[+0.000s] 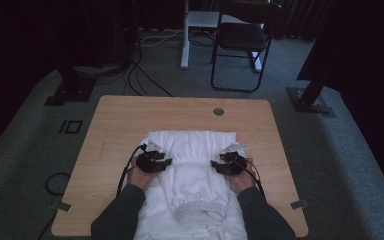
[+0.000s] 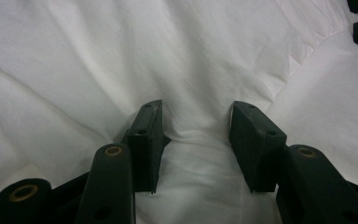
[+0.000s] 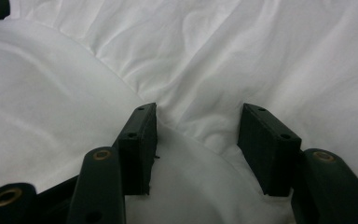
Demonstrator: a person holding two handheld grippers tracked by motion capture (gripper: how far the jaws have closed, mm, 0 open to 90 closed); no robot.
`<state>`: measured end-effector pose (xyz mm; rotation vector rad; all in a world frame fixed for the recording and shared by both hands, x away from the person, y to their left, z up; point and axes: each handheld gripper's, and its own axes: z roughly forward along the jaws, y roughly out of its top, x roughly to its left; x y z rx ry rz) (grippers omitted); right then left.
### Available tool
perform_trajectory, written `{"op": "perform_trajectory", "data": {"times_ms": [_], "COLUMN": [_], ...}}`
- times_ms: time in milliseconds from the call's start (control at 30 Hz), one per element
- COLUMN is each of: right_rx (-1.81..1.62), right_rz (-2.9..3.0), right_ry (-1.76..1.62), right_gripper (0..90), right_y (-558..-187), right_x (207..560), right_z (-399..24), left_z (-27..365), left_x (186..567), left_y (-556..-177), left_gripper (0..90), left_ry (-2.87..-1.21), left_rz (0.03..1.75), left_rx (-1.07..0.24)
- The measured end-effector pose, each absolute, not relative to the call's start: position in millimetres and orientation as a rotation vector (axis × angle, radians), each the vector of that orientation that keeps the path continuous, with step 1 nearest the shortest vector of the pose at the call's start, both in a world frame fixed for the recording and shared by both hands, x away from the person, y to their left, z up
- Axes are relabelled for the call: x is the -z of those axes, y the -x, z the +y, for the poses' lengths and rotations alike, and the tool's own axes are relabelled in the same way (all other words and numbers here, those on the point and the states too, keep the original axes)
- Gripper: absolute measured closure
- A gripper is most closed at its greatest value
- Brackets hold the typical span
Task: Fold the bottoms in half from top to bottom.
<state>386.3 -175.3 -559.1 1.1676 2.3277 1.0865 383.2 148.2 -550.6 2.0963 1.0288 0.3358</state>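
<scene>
A white garment [image 1: 195, 145] lies spread on the wooden table [image 1: 125, 115], its ribbed collar [image 1: 200, 214] toward the near edge. My left gripper [image 1: 167, 161] rests on the garment's left side and points inward. In the left gripper view its jaws [image 2: 196, 109] stand apart over wrinkled cloth [image 2: 121, 56], and nothing is pinched. My right gripper [image 1: 214, 164] sits on the garment's right side, facing the left one. Its jaws [image 3: 198, 112] are open too, with a fold edge [image 3: 186, 140] of the cloth lying loose between them.
A round cable hole [image 1: 218, 111] sits near the table's far edge. On the carpet beyond stand a black folding chair [image 1: 242, 37], a white desk leg [image 1: 185, 35] and two black stand bases [image 1: 70, 90]. Cables [image 1: 140, 75] trail on the floor.
</scene>
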Motion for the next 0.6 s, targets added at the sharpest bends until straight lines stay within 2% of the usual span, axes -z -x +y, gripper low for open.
{"op": "perform_trajectory", "data": {"times_ms": [67,233,300,333,400,433,467,600], "right_rx": [-1.087,-1.102,-1.106,-1.11,-1.119,-1.119,-1.123,-1.145], "right_rz": [2.336,2.332,2.326,2.324,2.32,2.32,2.318,2.315], "right_ry": [-1.142,-1.147,-1.144,-1.145,-1.146,-1.146,-1.147,-1.148], "right_gripper": [46.3,46.3,46.3,46.3,46.3,46.3,46.3,46.3], "right_y": [-380.3,-380.1,-379.5,-379.3,-379.1,-379.1,-378.9,-378.9], "right_x": [559.9,560.6,561.3,561.6,562.1,562.1,562.3,563.2], "right_z": [-176.2,-177.0,-177.2,-177.4,-177.8,-177.8,-177.9,-179.9], "left_z": [148.1,159.6,164.3,166.3,168.6,168.6,173.4,182.6], "left_x": [548.2,519.3,508.8,507.8,511.3,511.3,523.0,542.3], "left_y": [-380.5,-396.6,-416.2,-427.1,-444.4,-444.4,-462.3,-475.1], "left_gripper": [53.7,45.1,33.8,26.5,19.8,18.8,18.8,15.0], "left_ry": [-2.111,-2.001,-1.975,-1.978,-1.976,-1.976,-1.969,-1.978], "left_rz": [1.021,1.097,1.162,1.201,1.261,1.261,1.323,1.414], "left_rx": [-0.337,-0.474,-0.538,-0.535,-0.522,-0.522,-0.485,-0.442]}}
